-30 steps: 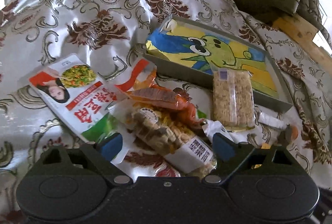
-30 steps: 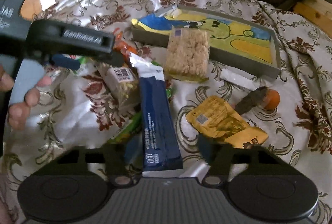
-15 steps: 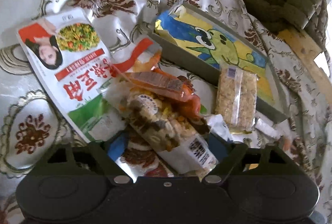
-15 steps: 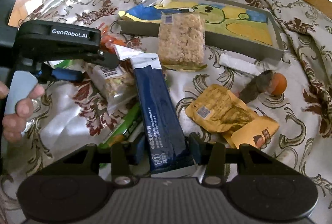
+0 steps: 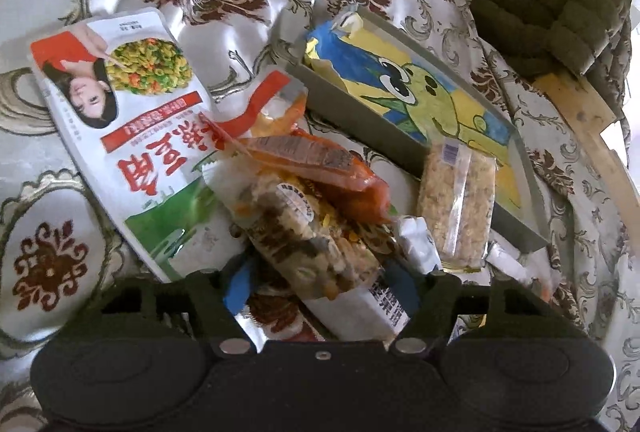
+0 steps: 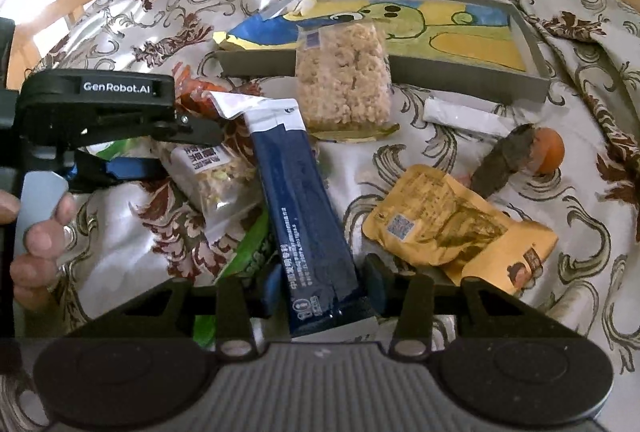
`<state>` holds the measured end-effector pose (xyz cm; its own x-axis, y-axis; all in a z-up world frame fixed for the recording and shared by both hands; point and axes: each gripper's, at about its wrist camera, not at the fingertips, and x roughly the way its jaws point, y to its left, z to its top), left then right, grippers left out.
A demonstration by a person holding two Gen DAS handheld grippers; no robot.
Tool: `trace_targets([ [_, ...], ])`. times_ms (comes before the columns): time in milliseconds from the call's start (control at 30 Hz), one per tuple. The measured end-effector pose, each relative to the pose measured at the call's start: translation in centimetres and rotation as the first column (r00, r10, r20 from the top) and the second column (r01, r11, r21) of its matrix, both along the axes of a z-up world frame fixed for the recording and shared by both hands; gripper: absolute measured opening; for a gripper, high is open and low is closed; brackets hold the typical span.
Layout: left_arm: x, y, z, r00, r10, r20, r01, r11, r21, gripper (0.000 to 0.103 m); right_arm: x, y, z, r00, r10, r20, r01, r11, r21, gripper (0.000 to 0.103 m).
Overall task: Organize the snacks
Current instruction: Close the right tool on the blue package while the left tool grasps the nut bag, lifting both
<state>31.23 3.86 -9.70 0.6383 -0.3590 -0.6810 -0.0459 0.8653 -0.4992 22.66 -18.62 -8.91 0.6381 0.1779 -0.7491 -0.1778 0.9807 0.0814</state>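
"GenRobot.AI" on left tool, navy packet

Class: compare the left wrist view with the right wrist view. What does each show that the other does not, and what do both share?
Only the left wrist view: the large white pouch with a printed vegetable dish. Only the right wrist view: the yellow packet, the navy pack between the right gripper fingers, and the left gripper. Both: the rice-crisp pack leaning on the cartoon tray.
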Motion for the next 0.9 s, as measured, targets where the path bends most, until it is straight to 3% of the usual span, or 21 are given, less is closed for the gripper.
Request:
trace_targets([
  [67,0.2,-0.3,0.1,0.999,-0.032,0.005,0.032,0.999,0.007,0.081,0.2,0.1,-0.1,1.0,0.005,0.006,-0.005,1.0,-0.001,0.053],
  [200,-0.1,-0.8,0.2,0.999,-0.043,0.016,0.042,0.998,0.054,0.072,0.1,-0.1,-0.1,1.0,0.0,0.007,0.0,1.0,0.008,0.047],
  [367,-0.1,-0.1,0.3,0.999,-0.04,0.006,0.04,0.999,0.018,0.067,-0.2,-0.5,0.2,1.0,-0.008,-0.004,0.008,0.999,0.041,0.044],
  [567,-0.3,-0.1,0.6,0.999,-0.047,0.006,0.047,0.999,-0.003,0.052,-0.3,-0.9,0.4,0.999,-0.029,-0.033,0.031,0.996,0.083,0.042],
  [900,-1.9,-0.3,1.7,0.998,-0.055,-0.019,0.054,0.998,-0.042,0.049,-0.7,-1.4,0.8,0.998,-0.057,-0.036,0.061,0.988,0.143,0.038],
])
